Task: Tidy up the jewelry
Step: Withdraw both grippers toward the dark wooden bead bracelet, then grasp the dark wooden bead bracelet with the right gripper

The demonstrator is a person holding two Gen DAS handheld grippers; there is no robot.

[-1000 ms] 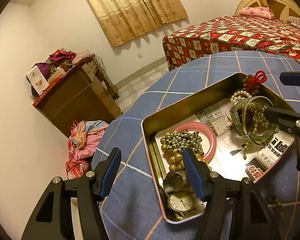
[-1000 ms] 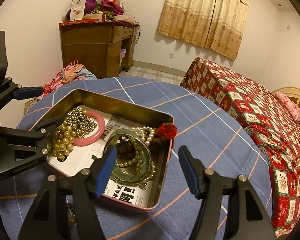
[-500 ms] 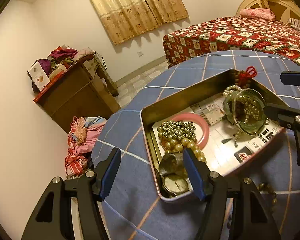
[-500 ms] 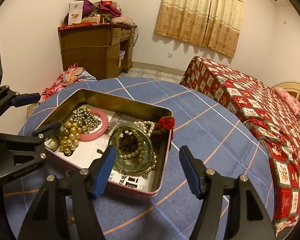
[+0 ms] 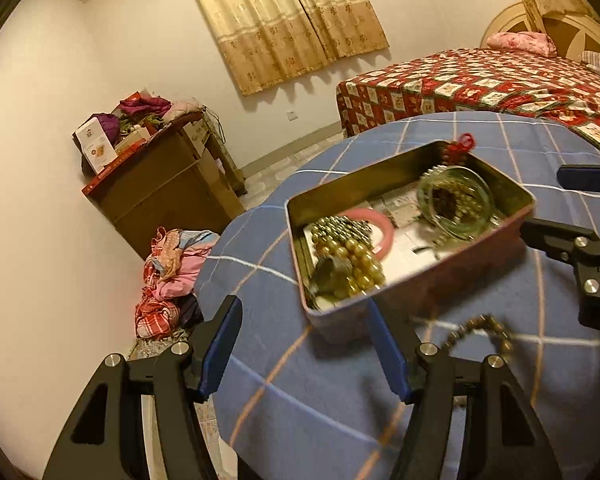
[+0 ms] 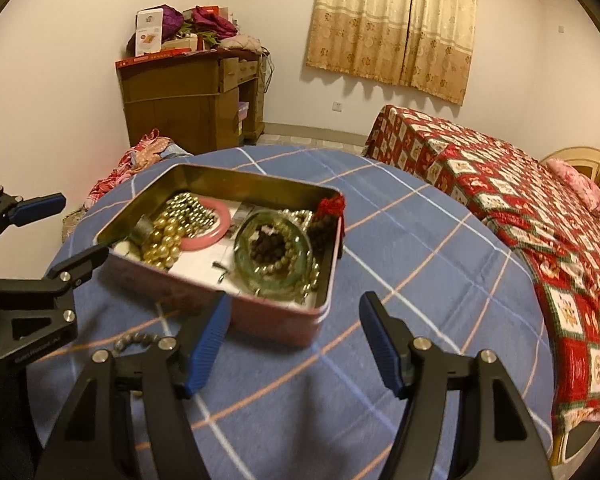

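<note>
A pink metal tin (image 6: 260, 316) sits lidless on the round table (image 6: 420, 272), which wears a blue checked cloth; inside it, on a paper lining, lie a pink bangle (image 6: 216, 227), a heap of gold pearl beads (image 6: 162, 246) with smaller metallic beads (image 6: 190, 209) on top, and a green glass bangle (image 6: 276, 254) ringed around dark wooden beads (image 6: 271, 245) and a pale pearl strand; a red knotted tassel (image 6: 332, 205) hangs over the tin's far right corner. What may be a wristwatch (image 5: 332, 274) lies at the tin's left end, though blur makes it hard to be sure. Outside the tin, on the cloth just in front of it, lies a string of dark beads (image 5: 480, 326) (in the right wrist view it peeks out behind the near finger, (image 6: 136, 339)).

The left gripper (image 5: 306, 346) hovers above the table edge near the tin's left end, its blue-padded fingers (image 5: 218, 350) spread wide and holding nothing; the right gripper (image 6: 296, 342) hovers in front of the tin's long side, its fingers (image 6: 382, 346) likewise spread and empty. Beyond the table stand a wooden cabinet (image 6: 192, 100) piled with clutter, a bed (image 6: 520, 200) under a red patterned quilt, and beige curtains (image 6: 396, 24)
</note>
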